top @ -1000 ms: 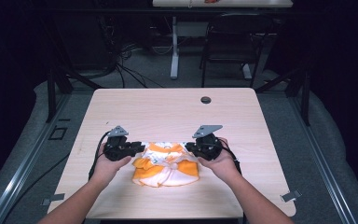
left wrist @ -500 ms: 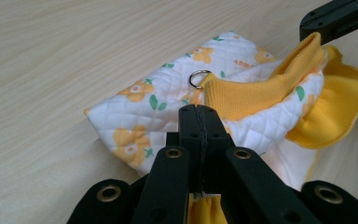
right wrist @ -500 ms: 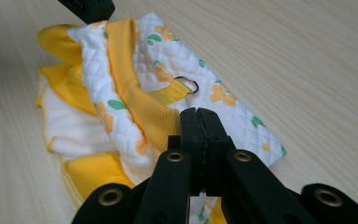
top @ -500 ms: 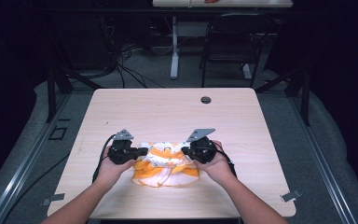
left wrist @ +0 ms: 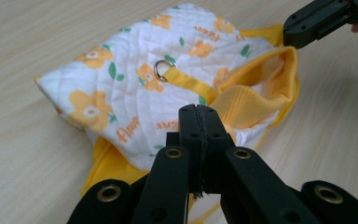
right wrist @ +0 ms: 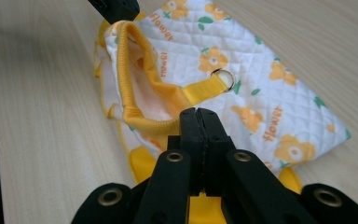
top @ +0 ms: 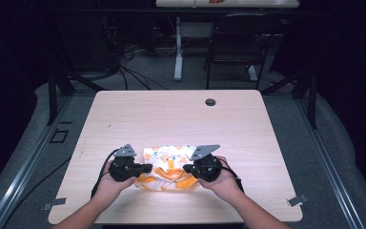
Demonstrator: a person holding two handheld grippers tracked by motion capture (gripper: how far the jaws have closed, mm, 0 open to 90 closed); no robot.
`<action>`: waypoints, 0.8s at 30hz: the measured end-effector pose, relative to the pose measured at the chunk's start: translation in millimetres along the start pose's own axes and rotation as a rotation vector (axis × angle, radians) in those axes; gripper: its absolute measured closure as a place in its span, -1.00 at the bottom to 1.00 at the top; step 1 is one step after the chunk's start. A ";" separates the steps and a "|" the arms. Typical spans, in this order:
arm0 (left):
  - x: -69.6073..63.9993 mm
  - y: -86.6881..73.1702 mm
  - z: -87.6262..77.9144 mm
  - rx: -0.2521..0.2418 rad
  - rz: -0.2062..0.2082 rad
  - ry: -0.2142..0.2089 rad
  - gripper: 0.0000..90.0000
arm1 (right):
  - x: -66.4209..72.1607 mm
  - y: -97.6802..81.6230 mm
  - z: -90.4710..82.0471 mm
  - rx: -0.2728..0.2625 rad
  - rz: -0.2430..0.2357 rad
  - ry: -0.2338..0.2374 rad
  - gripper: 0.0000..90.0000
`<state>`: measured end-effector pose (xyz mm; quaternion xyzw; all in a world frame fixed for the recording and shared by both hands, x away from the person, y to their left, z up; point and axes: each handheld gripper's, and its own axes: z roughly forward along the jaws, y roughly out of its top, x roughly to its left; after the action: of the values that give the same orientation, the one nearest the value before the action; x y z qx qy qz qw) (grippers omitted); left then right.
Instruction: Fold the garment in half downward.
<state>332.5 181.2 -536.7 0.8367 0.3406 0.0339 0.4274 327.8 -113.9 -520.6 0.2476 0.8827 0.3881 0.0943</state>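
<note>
Where the table (top: 181,114) spreads pale and wood-grained in the high view, a small dark round hole (top: 210,101) sits near its far edge, right of centre; the floor around it is dark, with cables (top: 124,62) and a chair (top: 231,43) beyond; near the table's front edge, about midway across, lies the garment (top: 169,167), a small quilted white piece printed with orange flowers, green leaves and the word "flower", trimmed in yellow; it lies flat on the wood between the two grippers; the left gripper (top: 145,167) comes in from the garment's left side, held in the person's left hand (top: 109,183), and the right gripper (top: 186,167) from its right side, held in the right hand (top: 224,181); each carries a grey three-cornered plate on top, and a cable loops from each; in the left gripper view the garment (left wrist: 168,84) lies ahead with a ribbed yellow opening (left wrist: 265,79) raised at its right, and the left gripper (left wrist: 199,112) has its jaws pressed together on the yellow edge at the near side; the other gripper's jaw tip (left wrist: 317,21) meets the far yellow rim; in the right gripper view the right gripper (right wrist: 199,114) has its jaws closed together on the yellow ribbed band (right wrist: 140,70) of the opening; a yellow strap (right wrist: 203,89) runs from there to a small metal ring (right wrist: 223,78) on the quilted top.
</note>
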 end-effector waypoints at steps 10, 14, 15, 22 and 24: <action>-0.6 -21.7 10.8 0.069 0.012 0.010 1.00 | 10.5 -21.6 8.6 0.041 0.009 0.031 1.00; 3.5 -28.1 12.6 0.085 0.019 0.031 1.00 | 11.1 -31.1 14.3 0.059 0.024 0.027 1.00; 4.4 -29.3 12.5 0.087 0.021 0.032 1.00 | 10.6 -32.6 15.2 0.068 0.021 0.024 1.00; 6.9 -31.5 14.6 0.088 0.018 0.022 1.00 | 9.4 -42.6 23.3 0.100 0.042 0.024 1.00; 7.1 -31.9 15.4 0.082 0.016 0.026 1.00 | 8.2 -44.8 24.7 0.106 0.044 0.025 1.00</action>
<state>326.0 187.7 -571.6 0.8557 0.3407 0.0340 0.3881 313.3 -119.8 -569.9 0.2666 0.8974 0.3460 0.0614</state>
